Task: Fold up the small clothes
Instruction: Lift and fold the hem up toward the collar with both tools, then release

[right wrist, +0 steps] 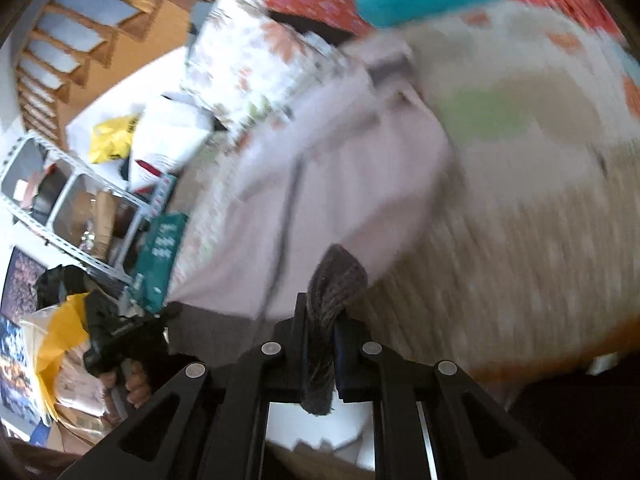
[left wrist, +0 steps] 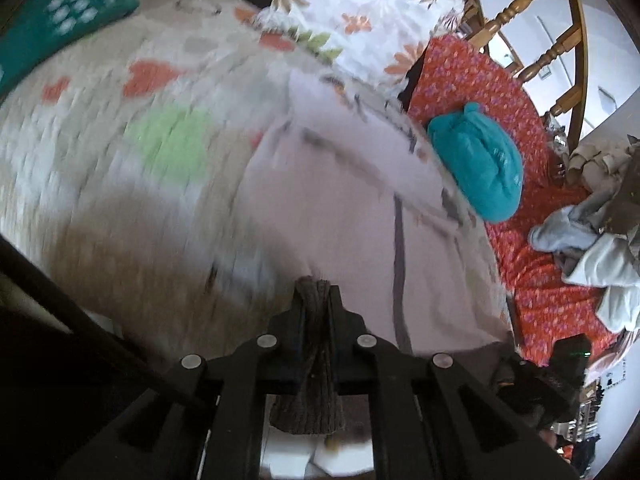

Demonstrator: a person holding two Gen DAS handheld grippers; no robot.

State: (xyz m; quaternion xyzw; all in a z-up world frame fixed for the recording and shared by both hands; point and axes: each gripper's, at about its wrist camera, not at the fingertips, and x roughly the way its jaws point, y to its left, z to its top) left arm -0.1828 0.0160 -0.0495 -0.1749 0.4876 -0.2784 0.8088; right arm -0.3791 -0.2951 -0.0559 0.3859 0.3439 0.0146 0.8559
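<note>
- Left gripper (left wrist: 316, 292) clamps tight on the grey-brown ribbed knit hem (left wrist: 310, 392) of the pale lilac garment (left wrist: 352, 208).
- Right gripper (right wrist: 320, 312) is pinched on the same ribbed hem (right wrist: 336, 280), bunched between its jaws.
- The garment drapes blurred over the patchwork quilt (left wrist: 120, 140), a dark seam down its middle.
- A folded teal cloth (left wrist: 480, 160) sits just beside it.

Teal bundle (left wrist: 476, 162) beside pale garment (left wrist: 352, 200)
</note>
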